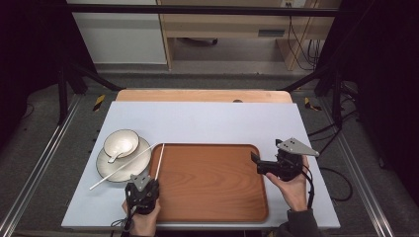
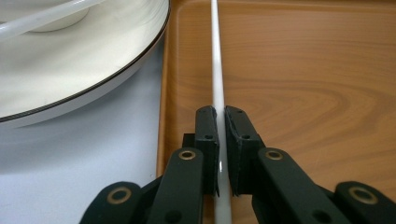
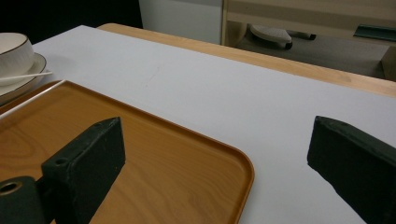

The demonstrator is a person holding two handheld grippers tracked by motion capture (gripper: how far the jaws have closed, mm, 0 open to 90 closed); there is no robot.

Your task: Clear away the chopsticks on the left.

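Step in hand, by the look of it: laying 1 white chopstick (image 1: 159, 161) onto the wooden tray (image 1: 212, 207). Left gripper (image 1: 143, 185) near the tray's front-left corner, fingers (image 2: 207, 140) closed tight on the chopstick's near end, the stick running straight forward from them along the tray's left rim. In the left gripper view, stick just inside the rim, over the wood grain; whether flat on the tray floor or held slightly above, not clear. Second chopstick (image 1: 121, 167) lying slantwise across the plate (image 1: 111, 170), far tip close to the tray's back-left corner, near tip out on the pale surface (image 1: 207, 121). Bowl (image 1: 121, 142) on that plate, small spoon (image 1: 118, 153) inside it.

Right gripper (image 1: 264, 165) at the tray's right edge, pointing left across it, fingers (image 3: 88, 154) wide apart and holding nothing; tray corner and bare surface between them in the right gripper view.

Next move, as a judgement: lower until the stick rests along the tray floor, then part the left fingers gently so it does not roll or spring toward the rim. After that, likely a reach for the second chopstick on the plate, calling for a low, level approach to pinch a thin stick without nudging bowl or spoon
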